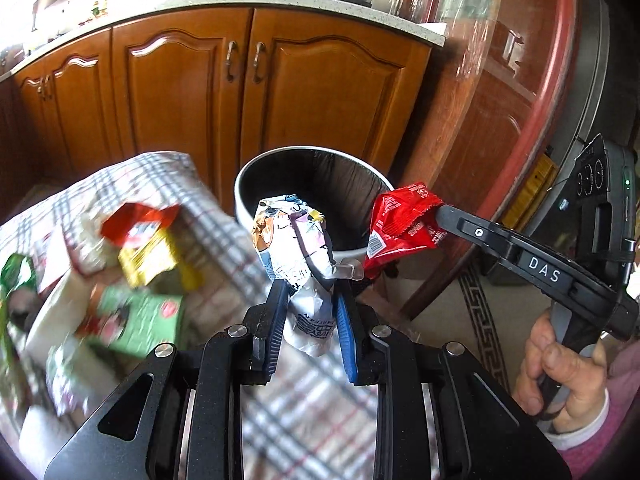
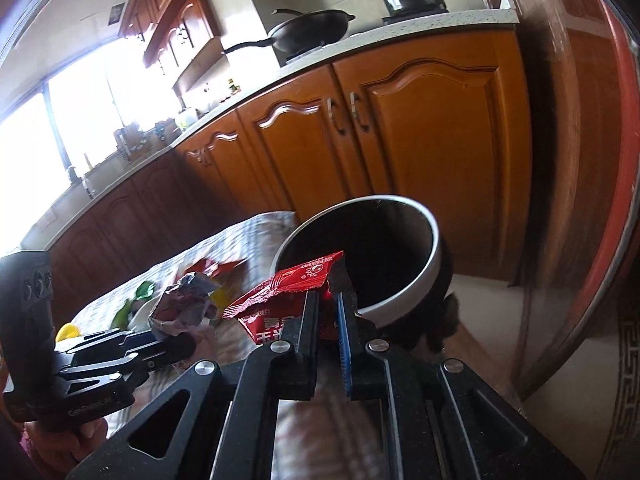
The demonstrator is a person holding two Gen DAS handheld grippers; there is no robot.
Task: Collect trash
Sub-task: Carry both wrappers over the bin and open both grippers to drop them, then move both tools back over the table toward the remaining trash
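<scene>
My left gripper (image 1: pixel 310 292) is shut on a crumpled white printed wrapper (image 1: pixel 298 248) and holds it just before the near rim of the round trash bin (image 1: pixel 256 168) with a black liner. My right gripper (image 2: pixel 326 300) is shut on a red snack wrapper (image 2: pixel 280 300), held at the bin's near rim (image 2: pixel 400 300). In the left wrist view the red wrapper (image 1: pixel 400 224) hangs at the bin's right edge from the right gripper (image 1: pixel 440 212). In the right wrist view the left gripper (image 2: pixel 176 344) with its wrapper (image 2: pixel 184 304) sits lower left.
A table with a checked cloth (image 1: pixel 168 176) carries several more wrappers, red-yellow (image 1: pixel 148 240) and green (image 1: pixel 140 316). Wooden kitchen cabinets (image 1: pixel 200 88) stand behind the bin. A round wooden table edge with a red rim (image 1: pixel 516 128) curves along the right.
</scene>
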